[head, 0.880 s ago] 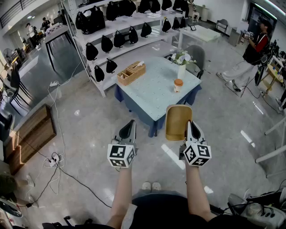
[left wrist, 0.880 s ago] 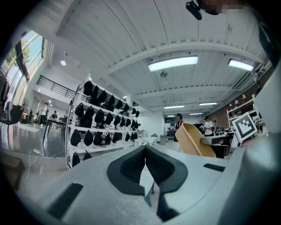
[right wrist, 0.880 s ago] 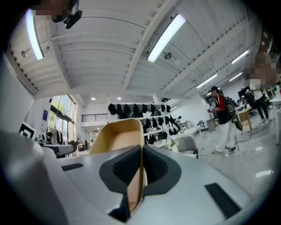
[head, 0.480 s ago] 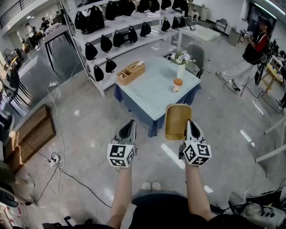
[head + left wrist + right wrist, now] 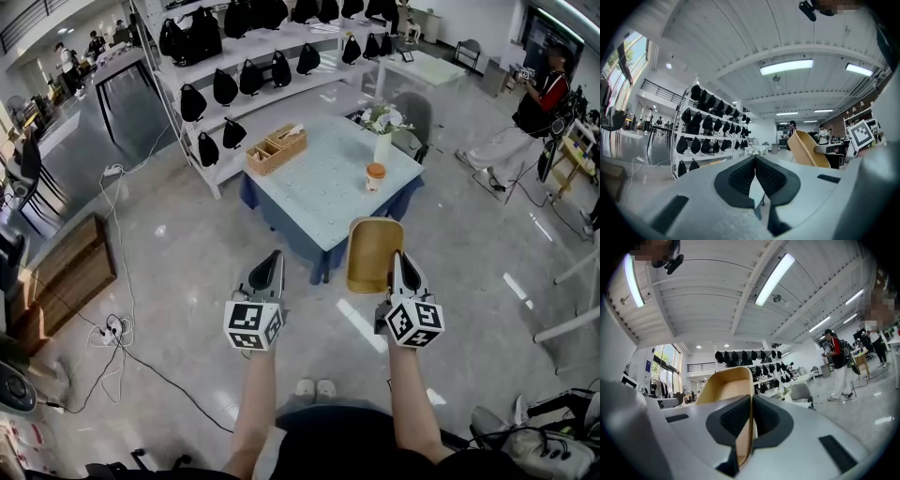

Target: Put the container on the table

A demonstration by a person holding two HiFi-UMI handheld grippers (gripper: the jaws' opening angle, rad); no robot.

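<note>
The right gripper [image 5: 751, 399] has its jaws pinching the thin side wall of a tan, scoop-shaped container [image 5: 723, 383], with one pad inside the wall and one outside. The container stands on edge out in front of the gripper, its open hollow facing toward the left gripper. The left gripper [image 5: 754, 159] has its jaws pressed together at the tips, with nothing between them. Both grippers are held level, side by side and apart, at the ends of the person's bare forearms.

From the head view, the container is in the air on the near side of a pale blue table [image 5: 319, 192], showing against the table's near edge and not resting on its top. On the table stand a wooden box [image 5: 276, 152] at its far left corner, a white vase of flowers [image 5: 382, 141] at its far right, and a small cup with an orange lid [image 5: 375, 176] just in front of the vase. A grey chair [image 5: 412, 117] sits just behind the table. White shelves of black bags [image 5: 244, 56] stand beyond the table. A person [image 5: 534, 103] stands well off to the table's right.
</note>
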